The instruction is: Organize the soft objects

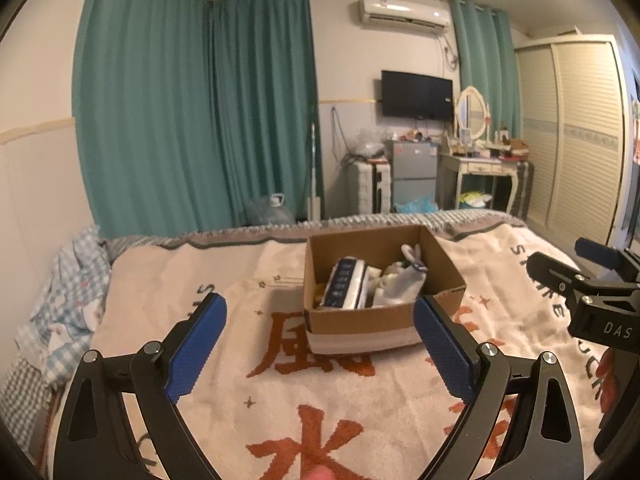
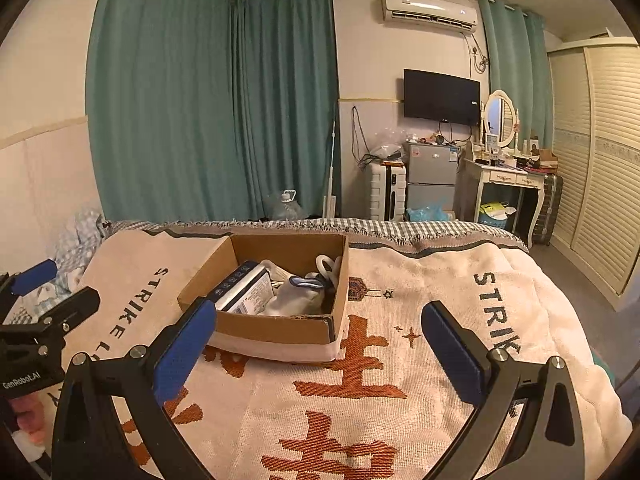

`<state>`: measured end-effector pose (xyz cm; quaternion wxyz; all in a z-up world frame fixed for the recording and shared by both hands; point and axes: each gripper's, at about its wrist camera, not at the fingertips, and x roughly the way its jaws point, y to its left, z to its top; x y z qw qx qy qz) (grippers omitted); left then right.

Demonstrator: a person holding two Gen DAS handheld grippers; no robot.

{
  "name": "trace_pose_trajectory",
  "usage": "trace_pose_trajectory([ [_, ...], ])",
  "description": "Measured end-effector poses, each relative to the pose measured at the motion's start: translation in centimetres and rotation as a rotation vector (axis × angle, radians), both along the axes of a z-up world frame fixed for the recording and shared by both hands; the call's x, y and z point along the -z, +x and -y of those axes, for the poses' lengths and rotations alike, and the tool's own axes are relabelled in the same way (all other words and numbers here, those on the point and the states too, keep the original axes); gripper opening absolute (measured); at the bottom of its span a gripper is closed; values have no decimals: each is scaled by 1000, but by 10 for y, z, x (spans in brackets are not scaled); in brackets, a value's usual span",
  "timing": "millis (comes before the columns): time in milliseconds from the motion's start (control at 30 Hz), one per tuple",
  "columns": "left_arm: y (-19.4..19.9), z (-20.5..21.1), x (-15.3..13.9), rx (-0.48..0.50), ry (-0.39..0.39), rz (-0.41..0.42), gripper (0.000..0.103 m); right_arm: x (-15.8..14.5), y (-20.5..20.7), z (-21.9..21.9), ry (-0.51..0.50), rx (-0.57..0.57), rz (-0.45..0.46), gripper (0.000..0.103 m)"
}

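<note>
Left tongs (image 1: 320, 344): jaws wide apart, blue pads facing each other, nothing between them. They hang above the blanket (image 1: 360, 412), short of the box (image 1: 380, 276), which sits framed in the gap between the pads in the left wrist view.

Right tongs (image 2: 318, 348): jaws likewise wide, holding nothing. They hover over the blanket to the right of the box; in the right wrist view the left pad (image 2: 184, 350) overlaps the box's near left corner, but contact cannot be judged.

Each device shows at the edge of the other's view: the right one at the right edge of the left wrist view, the left one (image 2: 40, 320) at the left edge of the right wrist view, both beside the box and apart from it.

Box: open cardboard, resting on the bed on a cream blanket with orange characters and black lettering. Its lower front band is white.

Box contents:
- white pack (image 1: 346, 286) with a dark blue strip, leaning on its side at the left.
- white socks (image 1: 400, 280), bundled at the right, touching the pack; one has blue trim.

Checked bedding (image 1: 68, 292) is bunched at the left side of the bed.

Beyond the foot of the bed: teal curtains (image 1: 180, 112), water jug (image 1: 272, 210), suitcase (image 1: 372, 184), small fridge (image 1: 412, 172), wall TV (image 1: 416, 96), dressing table (image 1: 484, 168) with oval mirror, louvred wardrobe (image 1: 580, 136), air conditioner (image 1: 404, 10) high on the wall.
</note>
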<state>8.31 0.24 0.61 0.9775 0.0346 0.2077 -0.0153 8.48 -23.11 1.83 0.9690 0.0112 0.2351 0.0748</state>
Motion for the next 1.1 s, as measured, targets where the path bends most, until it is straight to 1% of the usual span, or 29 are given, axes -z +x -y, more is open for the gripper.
trace_pose_trajectory([
  [133,2,0,1,-1,-10,-4,96,1,2,-1,-2,-12,-10,103],
  [467,1,7,-1,8,16,2,96,6,6,-4,-8,-19,-26,103],
  [800,1,6,-3,3,4,6,96,8,6,-3,-3,-15,-31,103],
  [1100,2,7,-3,2,16,4,96,11,7,-6,-4,-18,-39,103],
])
